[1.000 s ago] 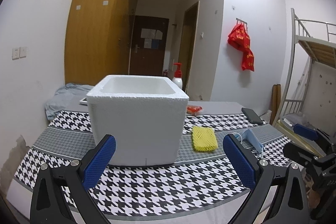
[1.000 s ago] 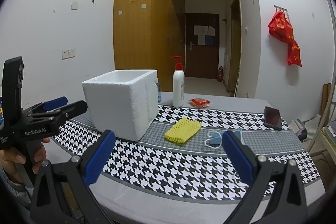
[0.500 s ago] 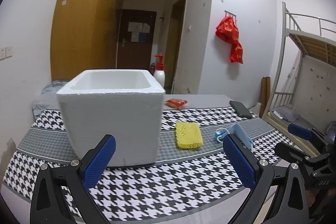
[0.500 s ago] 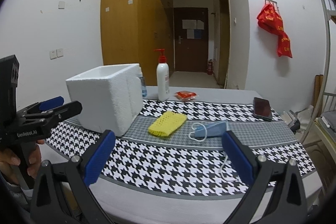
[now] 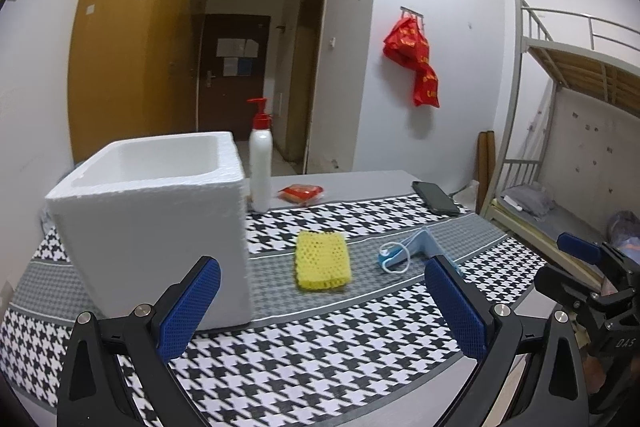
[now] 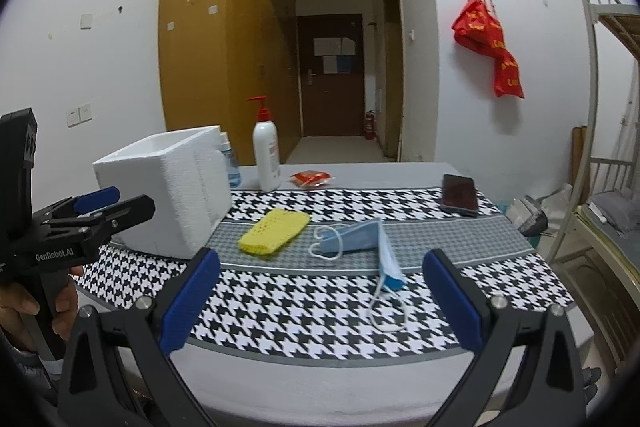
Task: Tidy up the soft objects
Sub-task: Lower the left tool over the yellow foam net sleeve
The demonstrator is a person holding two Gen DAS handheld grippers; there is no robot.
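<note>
Houndstooth-covered bench (image 6: 500, 291): yellow mesh pad (image 5: 322, 260), flat, lies between white foam box (image 5: 152, 219) and crumpled blue face mask (image 6: 360, 241). Left tongs (image 5: 324, 305) and right tongs (image 6: 320, 301) both gape, empty. Versus 0.5 s ago: both views nearer the mask.

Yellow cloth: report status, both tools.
Left tool open, right tool open, both empty. Yellow cloth flat beside foam box, untouched. Nothing blocking.
</note>
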